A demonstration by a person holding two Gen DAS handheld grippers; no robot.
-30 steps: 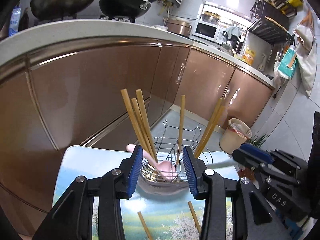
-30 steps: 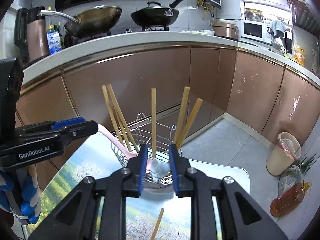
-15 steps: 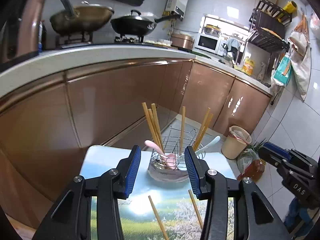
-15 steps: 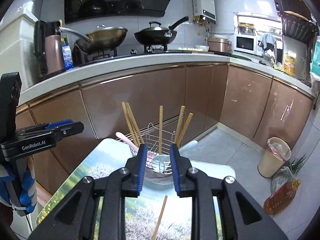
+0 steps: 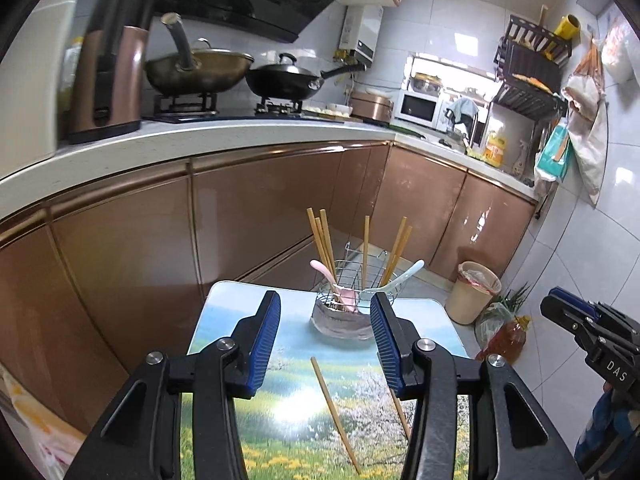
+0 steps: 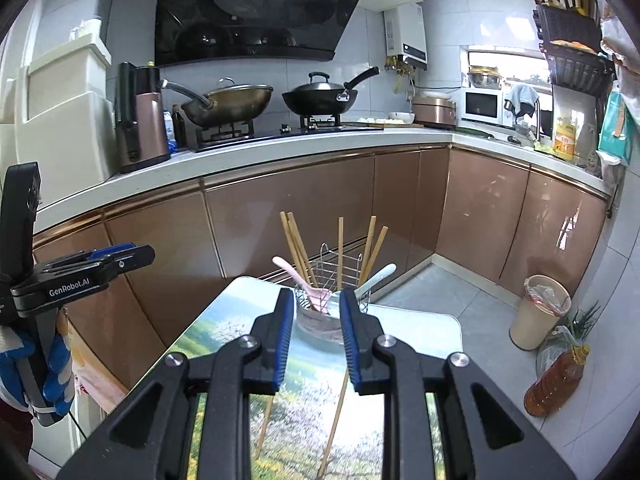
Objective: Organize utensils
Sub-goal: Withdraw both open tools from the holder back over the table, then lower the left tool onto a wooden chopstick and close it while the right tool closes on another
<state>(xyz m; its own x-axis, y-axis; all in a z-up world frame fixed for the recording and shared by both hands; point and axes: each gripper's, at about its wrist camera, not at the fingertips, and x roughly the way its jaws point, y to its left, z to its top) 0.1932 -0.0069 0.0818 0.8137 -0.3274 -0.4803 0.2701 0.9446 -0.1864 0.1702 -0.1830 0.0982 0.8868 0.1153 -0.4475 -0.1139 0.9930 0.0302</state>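
Note:
A wire utensil holder (image 5: 354, 280) stands at the far end of the small table (image 5: 224, 320), holding several wooden chopsticks (image 5: 322, 236), a pink spoon (image 5: 346, 294) and a white spoon (image 5: 404, 276). Two loose chopsticks (image 5: 334, 406) lie on the table. My left gripper (image 5: 325, 338) is open and empty, above the table short of the holder. My right gripper (image 6: 314, 334) is open and empty; the holder (image 6: 336, 276) and loose chopsticks (image 6: 336, 412) show between and below its fingers. Each gripper shows at the edge of the other's view.
Brown kitchen cabinets (image 5: 256, 208) run behind the table under a white counter with two woks (image 5: 200, 70). A bin (image 5: 474, 296) and an oil bottle (image 5: 506, 336) stand on the floor to the right.
Both grippers have pulled back and up from the holder, which now looks smaller and farther. More of the table and both loose chopsticks have come into view.

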